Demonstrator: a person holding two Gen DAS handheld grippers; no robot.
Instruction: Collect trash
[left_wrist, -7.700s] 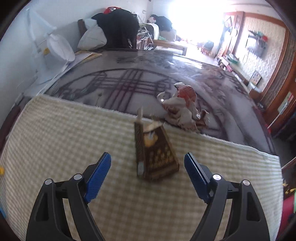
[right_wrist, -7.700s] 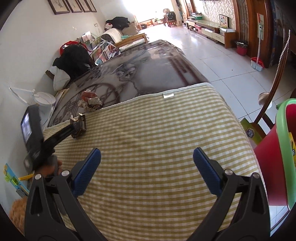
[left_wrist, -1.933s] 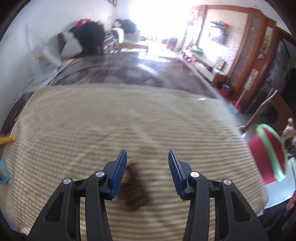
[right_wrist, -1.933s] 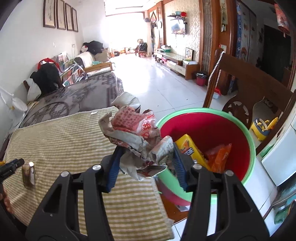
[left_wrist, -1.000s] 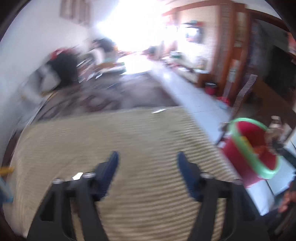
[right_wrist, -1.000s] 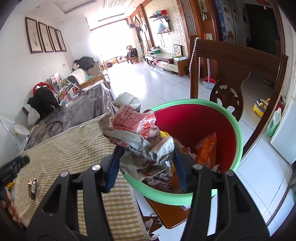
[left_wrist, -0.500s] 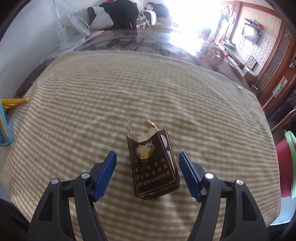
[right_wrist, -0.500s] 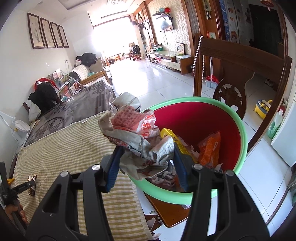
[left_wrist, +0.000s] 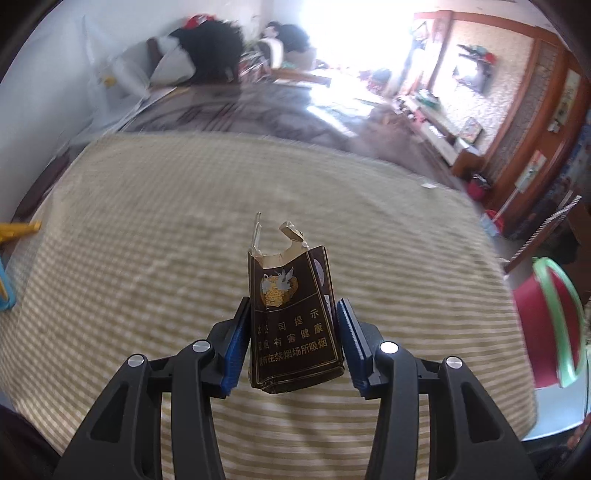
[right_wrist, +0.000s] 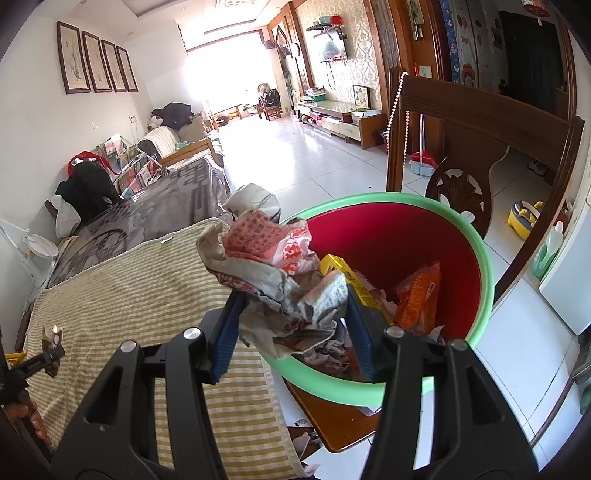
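Left gripper (left_wrist: 291, 334) is closing its blue pads around a torn brown cigarette pack (left_wrist: 291, 317) that lies on the checked cloth (left_wrist: 147, 240) covering the bench. The pack sits squarely between the pads, its ragged open top pointing to the far side; the left pad looks to be touching its edge, while a thin gap seems to remain on the right, so the grip is not yet firm. Straddling the pack across its narrow width makes sense: the flat sides give the pads something to press on. This gripper tilts steeply down toward the cloth, coming at the pack from the near edge of the bench.

Right gripper (right_wrist: 291, 325) is clenched on a crumpled wad of paper wrappers (right_wrist: 280, 273), printed red and grey, which bulges up well above the pads. It is held over the near left rim of a red bin with a green rim (right_wrist: 476, 258), which stands on a wooden chair (right_wrist: 480, 122) just off the right end of the bench. Yellow and orange packets already lie inside. Holding the wad above the opening means that letting go should drop it straight in. This gripper slopes gently downward. At the far left of its view, the other gripper and the pack show small on the cloth, with a hand (right_wrist: 33, 417) behind them.
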